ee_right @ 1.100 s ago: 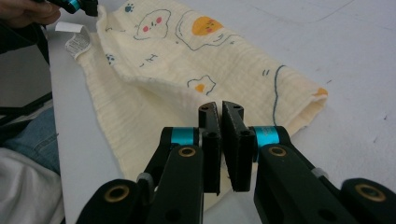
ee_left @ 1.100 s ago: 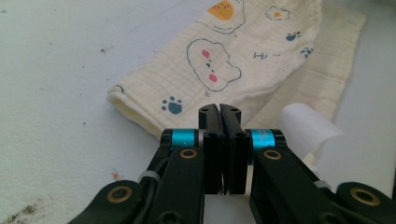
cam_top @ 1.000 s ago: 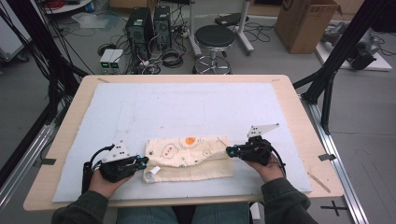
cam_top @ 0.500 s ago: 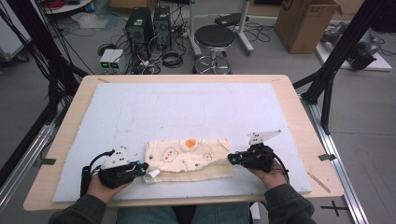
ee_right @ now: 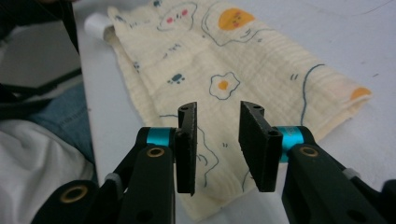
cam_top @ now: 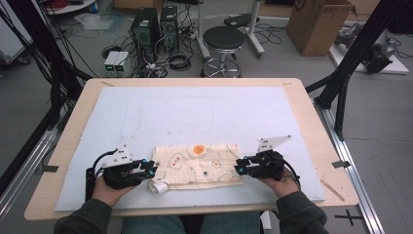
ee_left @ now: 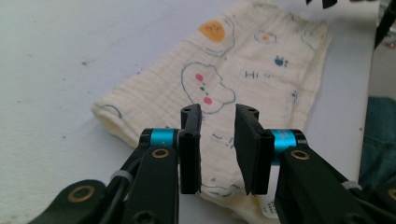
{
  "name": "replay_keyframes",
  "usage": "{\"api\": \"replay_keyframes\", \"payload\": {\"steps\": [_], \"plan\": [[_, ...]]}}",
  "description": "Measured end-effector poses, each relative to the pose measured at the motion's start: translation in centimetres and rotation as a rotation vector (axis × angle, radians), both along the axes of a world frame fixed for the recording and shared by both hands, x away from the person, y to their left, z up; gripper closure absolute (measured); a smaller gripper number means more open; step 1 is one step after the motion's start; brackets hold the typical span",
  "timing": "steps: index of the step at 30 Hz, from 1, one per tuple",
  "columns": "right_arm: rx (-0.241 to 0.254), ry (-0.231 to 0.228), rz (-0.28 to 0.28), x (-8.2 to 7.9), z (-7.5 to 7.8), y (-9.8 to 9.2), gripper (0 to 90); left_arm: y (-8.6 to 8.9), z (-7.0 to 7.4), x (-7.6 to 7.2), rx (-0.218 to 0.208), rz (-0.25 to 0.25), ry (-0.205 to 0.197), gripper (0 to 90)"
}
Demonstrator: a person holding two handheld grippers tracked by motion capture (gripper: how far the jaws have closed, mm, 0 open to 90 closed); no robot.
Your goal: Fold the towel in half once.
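A folded cream cloth (cam_top: 197,165) printed with fried eggs and clouds lies flat near the front edge of the white mat (cam_top: 195,112). My left gripper (cam_top: 152,169) sits at its left end and my right gripper (cam_top: 237,166) at its right end, each pointing inward. Both pairs of jaws have just been opening. In the left gripper view the left gripper (ee_left: 218,113) has a gap between its pads, with the cloth (ee_left: 243,60) lying below and beyond them. In the right gripper view the right gripper (ee_right: 218,109) is likewise parted above the cloth (ee_right: 252,56), with nothing pinched.
A white tag (cam_top: 159,186) sticks out at the cloth's near left corner. The mat covers a wooden table (cam_top: 321,126). Beyond the far edge stand a stool (cam_top: 223,39), computer towers (cam_top: 155,24) and a cardboard box (cam_top: 316,22). The person's lap is just below the front edge.
Both grippers were shut on the cloth's ends; now their jaws are apart and the cloth lies released and flatter on the mat. The hands have hardly shifted.
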State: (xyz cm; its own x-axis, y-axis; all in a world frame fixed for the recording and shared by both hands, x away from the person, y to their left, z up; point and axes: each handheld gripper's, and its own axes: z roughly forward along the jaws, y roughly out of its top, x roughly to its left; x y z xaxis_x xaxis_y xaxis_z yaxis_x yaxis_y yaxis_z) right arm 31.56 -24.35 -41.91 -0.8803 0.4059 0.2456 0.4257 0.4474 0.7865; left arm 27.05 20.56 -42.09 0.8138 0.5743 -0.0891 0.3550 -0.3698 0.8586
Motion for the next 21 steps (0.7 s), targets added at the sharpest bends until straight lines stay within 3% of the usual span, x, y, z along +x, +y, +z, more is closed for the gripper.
{"api": "replay_keyframes", "payload": {"steps": [7,15,21], "plan": [[-0.085,0.007,0.045,0.2,-1.5,1.1,64.1,-0.6,-1.2,0.0,0.065,-0.087,0.062,72.4],[-0.126,-0.02,0.066,-0.5,-2.0,1.2,64.0,-0.1,-1.8,-0.1,0.098,-0.105,0.098,67.3],[-0.161,-0.041,0.074,-0.6,-2.2,1.4,70.2,-0.3,-2.1,-0.1,0.13,-0.099,0.078,71.7]]}}
